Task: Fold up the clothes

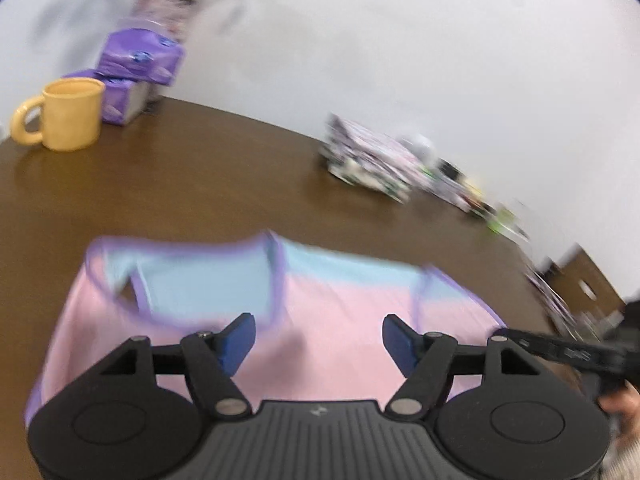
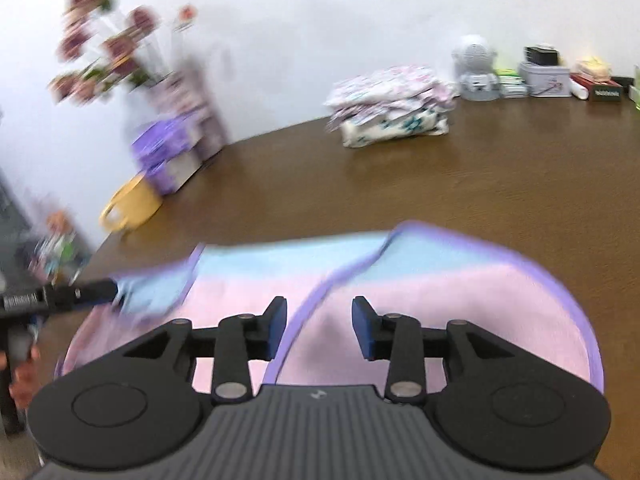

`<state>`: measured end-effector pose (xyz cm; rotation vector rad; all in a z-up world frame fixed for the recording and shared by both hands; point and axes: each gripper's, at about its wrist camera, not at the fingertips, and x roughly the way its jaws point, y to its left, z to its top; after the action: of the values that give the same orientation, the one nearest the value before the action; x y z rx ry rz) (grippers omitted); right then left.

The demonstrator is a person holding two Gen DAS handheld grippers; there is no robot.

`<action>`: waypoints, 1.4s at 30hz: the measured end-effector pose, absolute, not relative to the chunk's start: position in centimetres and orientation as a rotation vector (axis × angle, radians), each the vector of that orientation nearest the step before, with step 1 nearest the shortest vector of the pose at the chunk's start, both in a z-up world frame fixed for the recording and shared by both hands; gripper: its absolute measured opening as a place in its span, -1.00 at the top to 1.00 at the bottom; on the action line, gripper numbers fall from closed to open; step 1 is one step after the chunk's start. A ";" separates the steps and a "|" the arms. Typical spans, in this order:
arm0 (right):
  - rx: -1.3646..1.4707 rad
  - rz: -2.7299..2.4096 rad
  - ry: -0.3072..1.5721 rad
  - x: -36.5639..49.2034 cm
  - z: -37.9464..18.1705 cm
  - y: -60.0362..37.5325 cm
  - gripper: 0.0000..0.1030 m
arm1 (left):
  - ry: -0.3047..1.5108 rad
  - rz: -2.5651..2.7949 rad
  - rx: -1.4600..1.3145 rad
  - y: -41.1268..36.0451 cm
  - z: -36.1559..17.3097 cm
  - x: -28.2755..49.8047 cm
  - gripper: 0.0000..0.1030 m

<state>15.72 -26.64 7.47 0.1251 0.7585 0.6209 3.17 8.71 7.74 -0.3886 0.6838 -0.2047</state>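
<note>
a pink and light blue garment (image 1: 320, 320) with purple trim is lying spread on the brown table (image 1: 240, 184), right under both grippers. in the left wrist view the blue part is sitting at the far edge of the cloth and the pink part is reaching back beneath the left gripper (image 1: 319, 338). its jaws are standing well apart, with the blue pads (image 1: 240, 340) hanging over the pink fabric and nothing gripped between them. in the right wrist view the right gripper (image 2: 319, 330) is showing its jaws partly open, narrower than the left pair; a purple hem is running up between them, but the pads (image 2: 276, 328) are not pressing on it, so nothing is being held.

each view is catching the other gripper at its side edge, near a corner of the garment, with part of a hand (image 1: 624, 404) behind it.

a yellow mug (image 1: 66, 114) is standing at the far left of the table, just beside a stack of purple packets (image 1: 140, 60). a vase of flowers (image 2: 108, 52) is rising behind those packets, blurred. a pile of folded patterned clothes (image 2: 390, 106) is resting near the wall, well apart from the garment. farther right along the wall small boxes and tins (image 2: 546, 76) are lining up beside a white round device (image 2: 476, 68).
</note>
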 end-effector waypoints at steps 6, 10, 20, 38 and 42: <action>0.060 0.656 0.819 9.4 5.2 -28.7 0.30 | 0.749 -0.384 -0.346 6.0 5.8 -2.5 -0.31; -0.014 0.635 0.801 7.2 4.3 -28.6 0.30 | 0.807 -0.373 -0.351 4.9 4.3 -2.3 -0.19; 0.004 0.645 0.774 9.4 5.8 -27.4 0.30 | 0.734 -0.286 -0.381 7.0 7.6 2.7 -0.20; 0.172 0.346 0.963 29.5 4.4 -21.3 0.57 | 0.867 -0.066 -0.453 8.7 4.3 20.6 0.63; 0.181 0.376 0.973 29.5 4.2 -21.0 0.96 | 0.853 -0.069 -0.410 8.7 4.1 20.8 0.95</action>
<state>29.49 -21.04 4.25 0.1809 0.9727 0.3757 20.83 8.70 4.10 -0.4101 0.8528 -0.0688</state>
